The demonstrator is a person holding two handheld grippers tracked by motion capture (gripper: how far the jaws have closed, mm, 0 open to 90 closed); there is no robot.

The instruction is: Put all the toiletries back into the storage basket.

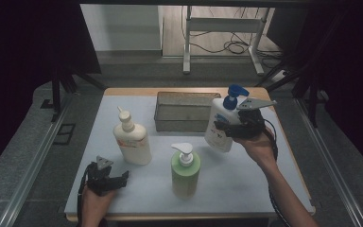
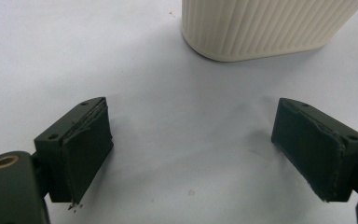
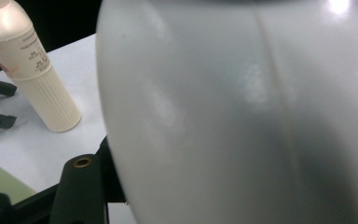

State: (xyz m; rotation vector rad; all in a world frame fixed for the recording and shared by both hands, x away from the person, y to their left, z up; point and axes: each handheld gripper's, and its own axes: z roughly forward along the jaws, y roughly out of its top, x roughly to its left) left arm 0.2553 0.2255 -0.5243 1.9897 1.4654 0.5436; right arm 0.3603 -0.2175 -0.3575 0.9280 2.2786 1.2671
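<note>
My right gripper (image 1: 223, 128) is shut on a white bottle with a blue pump (image 1: 217, 124). It holds the bottle tilted, just above the mat, at the right end of the metal basket (image 1: 182, 112). In the right gripper view the bottle's pale body (image 3: 242, 116) sits close up, with one black finger (image 3: 81, 189) beside it at the lower left. My left gripper (image 1: 122, 177) rests low at the front left of the mat. It stands open (image 2: 191, 144) with nothing between its pads, and the ribbed base of a cream bottle (image 2: 261, 25) lies just ahead.
A cream bottle (image 1: 132, 140) stands left of centre and a green pump bottle (image 1: 185, 172) stands near the front middle. The grey mat (image 1: 250, 182) covers the tabletop. Dark curtains flank the table, and a metal frame with cables stands on the floor behind.
</note>
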